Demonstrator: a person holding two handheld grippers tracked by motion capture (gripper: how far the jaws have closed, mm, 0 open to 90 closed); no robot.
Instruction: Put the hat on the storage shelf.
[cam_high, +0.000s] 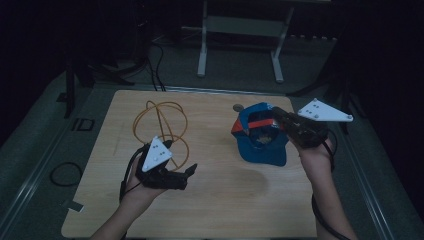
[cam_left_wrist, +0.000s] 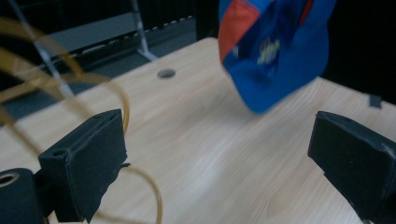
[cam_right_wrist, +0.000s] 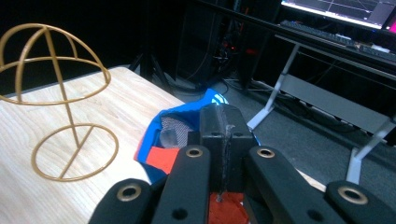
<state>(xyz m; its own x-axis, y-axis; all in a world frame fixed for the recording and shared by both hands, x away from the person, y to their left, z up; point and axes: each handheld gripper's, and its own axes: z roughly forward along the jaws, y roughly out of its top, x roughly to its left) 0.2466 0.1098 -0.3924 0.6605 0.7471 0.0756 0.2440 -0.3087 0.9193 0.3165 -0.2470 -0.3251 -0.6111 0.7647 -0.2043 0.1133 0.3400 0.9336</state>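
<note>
Right claw (cam_high: 278, 116) clamped on blue cap (cam_high: 260, 142), brim toward the person.

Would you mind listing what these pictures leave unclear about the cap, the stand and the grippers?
- Cap: its logo is blurred in the left gripper view, its top cut off.
- Right gripper: its shut jaws hide where they pinch the cap.
- Wire hat stand: blurred, cut by the left edge beside the open left gripper.
</note>
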